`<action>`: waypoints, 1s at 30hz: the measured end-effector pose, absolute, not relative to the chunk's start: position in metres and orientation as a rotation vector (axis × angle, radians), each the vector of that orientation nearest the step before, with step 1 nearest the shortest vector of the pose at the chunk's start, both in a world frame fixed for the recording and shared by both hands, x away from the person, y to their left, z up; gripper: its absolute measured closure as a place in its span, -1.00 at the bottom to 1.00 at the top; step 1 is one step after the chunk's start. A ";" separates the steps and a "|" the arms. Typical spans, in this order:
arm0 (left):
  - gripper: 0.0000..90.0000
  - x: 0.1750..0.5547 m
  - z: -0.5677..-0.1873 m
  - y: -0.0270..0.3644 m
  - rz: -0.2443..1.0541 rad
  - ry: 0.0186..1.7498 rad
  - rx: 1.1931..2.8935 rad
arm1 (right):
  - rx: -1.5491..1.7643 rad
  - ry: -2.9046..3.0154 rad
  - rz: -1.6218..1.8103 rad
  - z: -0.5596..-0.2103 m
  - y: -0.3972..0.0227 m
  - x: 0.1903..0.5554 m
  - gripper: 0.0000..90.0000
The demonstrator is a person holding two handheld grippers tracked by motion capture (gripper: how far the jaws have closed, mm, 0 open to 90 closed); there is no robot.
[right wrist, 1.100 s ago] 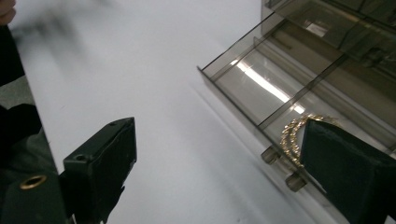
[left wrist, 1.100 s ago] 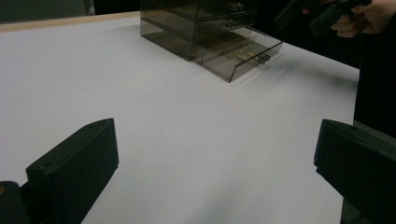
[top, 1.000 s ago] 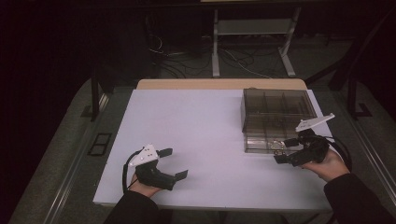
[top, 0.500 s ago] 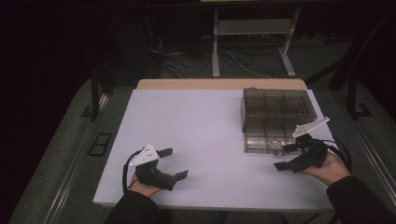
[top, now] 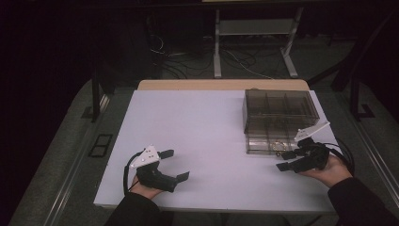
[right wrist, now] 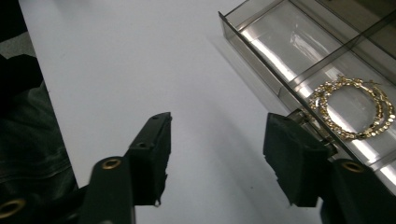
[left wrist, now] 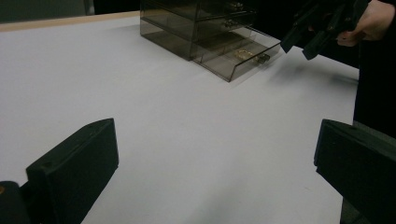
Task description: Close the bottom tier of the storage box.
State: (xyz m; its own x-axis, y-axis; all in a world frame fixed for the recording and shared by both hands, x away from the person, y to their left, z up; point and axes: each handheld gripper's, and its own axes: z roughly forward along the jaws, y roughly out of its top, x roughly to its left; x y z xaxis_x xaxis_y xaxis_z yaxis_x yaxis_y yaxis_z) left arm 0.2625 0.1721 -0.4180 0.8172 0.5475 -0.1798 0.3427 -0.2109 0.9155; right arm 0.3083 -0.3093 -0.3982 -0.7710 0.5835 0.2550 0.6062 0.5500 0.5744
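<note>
— Grippers' state? And the table (top: 202,141)?

— White table bore a smoky drawer box (top: 278,110), bottom drawer (right wrist: 299,51) pulled out. Left gripper (top: 175,165) rested agape, empty. Right gripper (right wrist: 215,154), jaws just narrowing on nothing, sat beside the drawer front. Gold hoop earrings (right wrist: 355,108) lay inside.

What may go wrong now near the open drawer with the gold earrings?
1. The right tongs have just been closing with nothing between them, beside the drawer's handle; they may miss it.
2. A bump could push the smoky plastic drawer box across the white table.
3. The gold hoop earrings lie loose in the drawer and may slide.
</note>
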 end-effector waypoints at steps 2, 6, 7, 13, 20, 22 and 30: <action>-1.00 0.262 -0.418 0.172 0.217 0.678 1.824 | -1.061 -2.727 -1.041 -0.401 -0.312 0.310 0.05; -1.00 0.263 -0.418 0.172 0.216 0.680 1.823 | -1.080 -2.724 -1.049 -0.404 -0.315 0.311 0.24; -1.00 0.263 -0.418 0.172 0.216 0.680 1.823 | -1.079 -2.721 -1.052 -0.405 -0.316 0.312 0.29; -1.00 0.263 -0.418 0.172 0.218 0.680 1.826 | -1.086 -2.724 -1.046 -0.408 -0.318 0.313 0.49; -1.00 0.263 -0.418 0.172 0.217 0.679 1.827 | -1.097 -2.729 -1.029 -0.411 -0.317 0.316 0.72; -1.00 0.262 -0.418 0.172 0.217 0.681 1.827 | -1.104 -2.730 -1.021 -0.412 -0.316 0.317 0.77; -1.00 0.263 -0.418 0.172 0.218 0.678 1.829 | -1.115 -2.751 -0.969 -0.418 -0.314 0.322 0.90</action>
State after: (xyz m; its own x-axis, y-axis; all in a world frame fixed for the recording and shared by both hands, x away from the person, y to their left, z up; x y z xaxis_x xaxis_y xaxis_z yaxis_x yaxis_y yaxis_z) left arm 0.2627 0.1718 -0.4180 0.8178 0.5479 -0.1760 0.3423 -0.2174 0.9141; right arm 0.3221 -0.3143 -0.4183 -0.7448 0.6232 0.2388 0.6352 0.5523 0.5399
